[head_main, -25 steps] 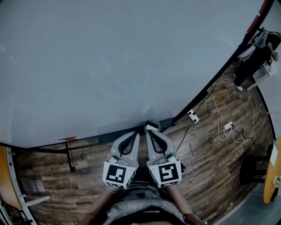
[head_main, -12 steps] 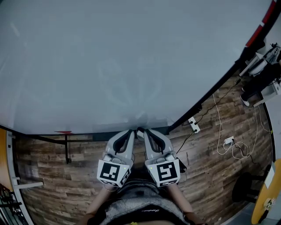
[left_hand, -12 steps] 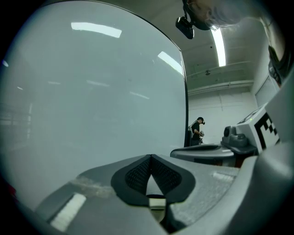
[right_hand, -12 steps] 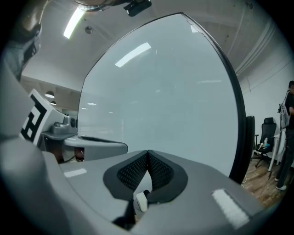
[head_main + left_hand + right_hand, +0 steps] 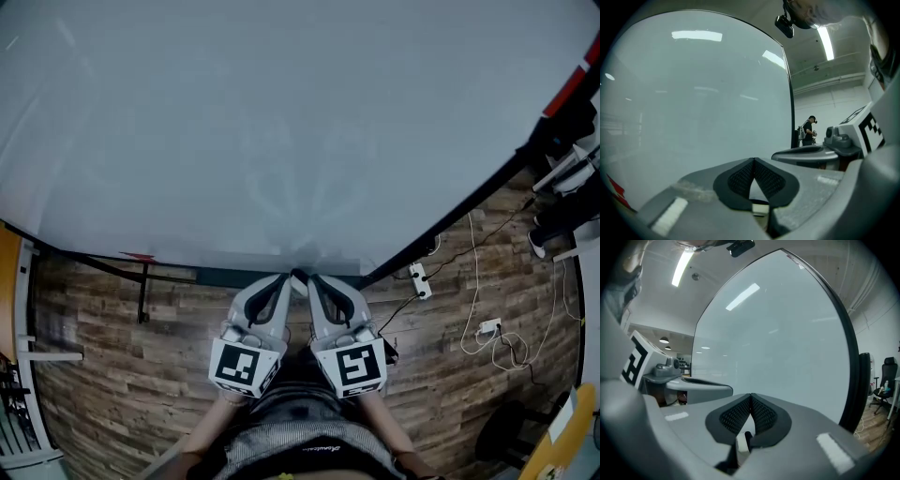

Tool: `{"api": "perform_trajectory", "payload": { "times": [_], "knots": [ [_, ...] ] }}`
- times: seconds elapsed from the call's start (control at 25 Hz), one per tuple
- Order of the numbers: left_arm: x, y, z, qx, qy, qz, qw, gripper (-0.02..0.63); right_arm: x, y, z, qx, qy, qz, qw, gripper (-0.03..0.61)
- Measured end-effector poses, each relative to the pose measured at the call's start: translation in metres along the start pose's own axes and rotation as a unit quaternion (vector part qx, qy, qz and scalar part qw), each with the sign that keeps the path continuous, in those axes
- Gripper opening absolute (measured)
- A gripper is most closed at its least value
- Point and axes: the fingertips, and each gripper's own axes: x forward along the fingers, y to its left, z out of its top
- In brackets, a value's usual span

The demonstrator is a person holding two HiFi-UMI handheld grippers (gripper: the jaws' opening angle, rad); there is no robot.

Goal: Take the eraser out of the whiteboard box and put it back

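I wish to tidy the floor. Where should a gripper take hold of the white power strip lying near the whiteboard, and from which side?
Grip the white power strip across its narrow width, at mid-length, coming from straight above. It lies flat on the wood floor, so probably only its long sides are free, and a black cable runs from one end.

Light: cool and dim overall; ceiling tube lamps (image 5: 825, 41) glow overhead.
Glare: pale lamp streaks reflect on the whiteboard (image 5: 693, 93).
Distortion: strong fisheye, with black rounded corners in both gripper views.
Focus: the nearest foreground is soft.
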Motion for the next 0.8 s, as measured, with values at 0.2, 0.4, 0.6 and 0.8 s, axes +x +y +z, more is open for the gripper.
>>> {"api": "perform_trajectory", "payload": {
  "times": [0.2,0.4,0.6,0.8],
  "knots": [
    [-0.003,0.007,0.001,0.002,-0.002,0.022,0.9998,0.002,0.006,0.006,0.001,-0.009,-0.009,0.024,1.0,0.0],
    [-0.008,0.012,0.002,0.0,0.002,0.011,0.9999,0.002,0.01,0.011,0.006,-0.001,-0.012,0.011,1.0,0.0],
    [-0.006,0.02,0.003,0.002,0.003,-0.004,1.0,0.002,0.02,0.016,0.01,-0.005,-0.014,-0.007,1.0,0.0],
    [-0.005,0.022,0.001,0.002,0.006,-0.025,0.9997,0.002,0.022,0.021,0.009,-0.002,-0.012,-0.026,1.0,0.0]
  ]
}}
